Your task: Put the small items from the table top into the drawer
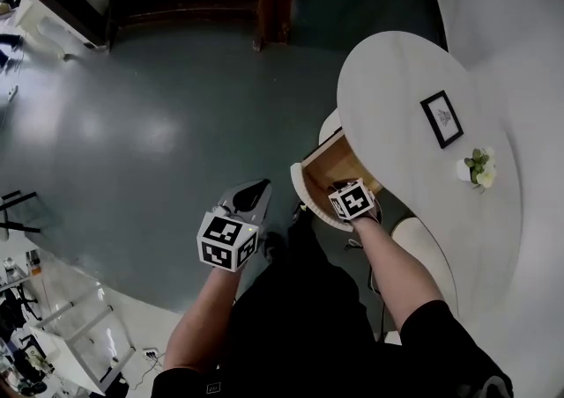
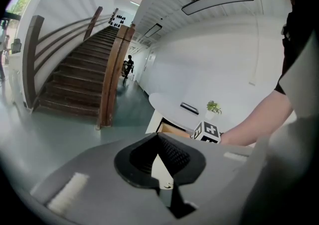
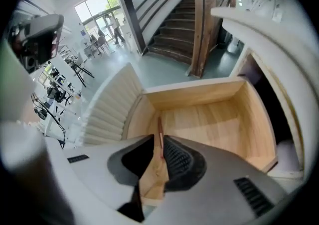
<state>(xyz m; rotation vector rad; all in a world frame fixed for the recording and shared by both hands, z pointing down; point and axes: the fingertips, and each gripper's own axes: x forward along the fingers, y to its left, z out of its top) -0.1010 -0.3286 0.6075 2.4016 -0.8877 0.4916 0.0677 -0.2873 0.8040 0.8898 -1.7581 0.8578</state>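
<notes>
The wooden drawer (image 1: 328, 167) stands pulled out from under the white oval table (image 1: 397, 79). My right gripper (image 1: 342, 187) reaches down into it. In the right gripper view the jaws (image 3: 158, 138) stand open by a narrow gap over the drawer floor (image 3: 214, 119). A thin reddish pen (image 3: 159, 128) shows in that gap, lying near the drawer's left wall. A black picture frame (image 1: 441, 119) and a small potted plant (image 1: 478, 167) rest on the table top. My left gripper (image 1: 257, 187) hangs over the floor left of the drawer, shut on nothing (image 2: 158, 137).
A wooden post (image 1: 273, 0) and a staircase (image 2: 75, 89) stand beyond the grey floor. A ribbed white panel (image 3: 109, 109) flanks the drawer. A rounded white seat (image 1: 427, 255) sits by my right arm. Metal stands (image 1: 53, 335) crowd the lower left.
</notes>
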